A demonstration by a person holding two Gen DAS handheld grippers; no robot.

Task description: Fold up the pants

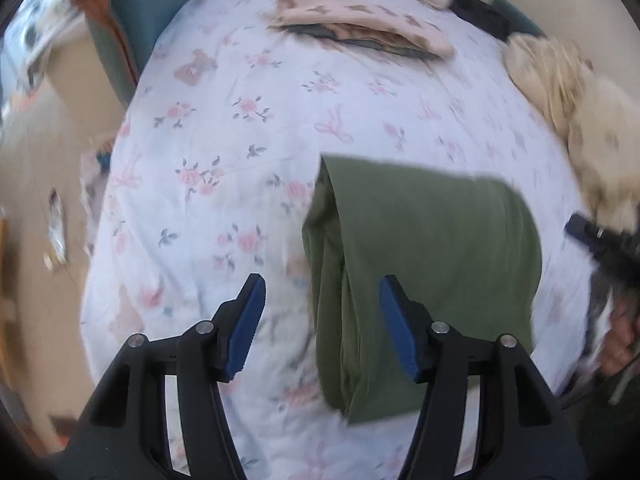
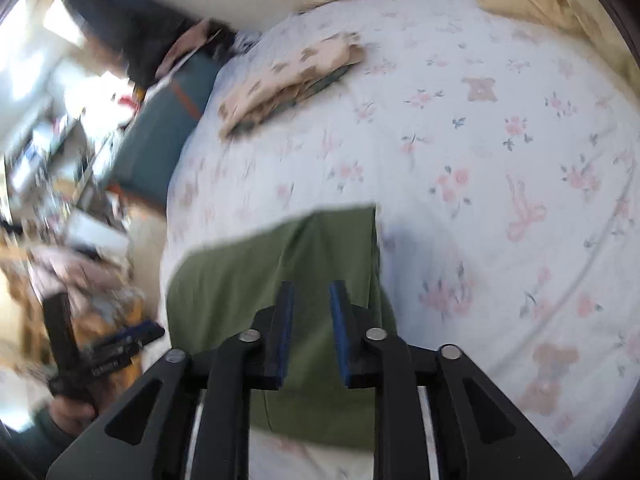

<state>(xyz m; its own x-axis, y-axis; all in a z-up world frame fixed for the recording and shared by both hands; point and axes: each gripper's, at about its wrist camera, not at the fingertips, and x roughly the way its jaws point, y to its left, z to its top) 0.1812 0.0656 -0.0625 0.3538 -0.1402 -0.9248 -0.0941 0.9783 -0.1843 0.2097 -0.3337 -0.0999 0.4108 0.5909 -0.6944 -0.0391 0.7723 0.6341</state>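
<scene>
The olive-green pants [image 1: 424, 264] lie folded into a compact rectangle on the floral bedsheet [image 1: 224, 152]. My left gripper [image 1: 322, 292] is open and empty, hovering above the pants' left folded edge. In the right wrist view the same pants [image 2: 256, 276] lie under my right gripper [image 2: 311, 300], whose blue pads stand a narrow gap apart with nothing between them, above the cloth. The right gripper's body shows at the right edge of the left wrist view [image 1: 600, 240]; the left gripper shows at the lower left of the right wrist view [image 2: 100, 352].
A folded pink bear-print garment [image 1: 360, 24] lies at the far side of the bed, also in the right wrist view [image 2: 288, 76]. A cream blanket [image 1: 568, 96] is bunched at the right. A teal box [image 2: 160, 136] stands beside the bed's left edge.
</scene>
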